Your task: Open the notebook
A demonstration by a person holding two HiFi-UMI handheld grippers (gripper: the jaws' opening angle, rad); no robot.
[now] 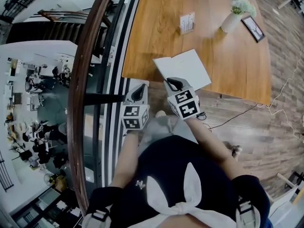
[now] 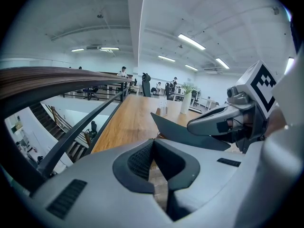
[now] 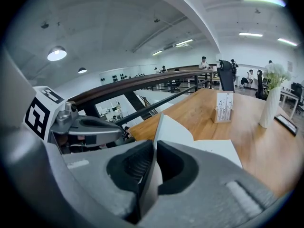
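Wooden worktop beside railing, right gripper jaws pinching lifted cover of notebook, left gripper jaws together, empty

The light-brown wooden surface lies bare across its left half and middle, so there is open passage there. At its near edge lies the white paper notebook. Its cover is pinched upright in the right hand-held gripper, forming a thin wall beside the left hand-held gripper. Farther back stand a small white card stand, a white vase of pale flowers and a dark-framed picture. A curved brown wooden handrail over black metal bars closes off the left side.
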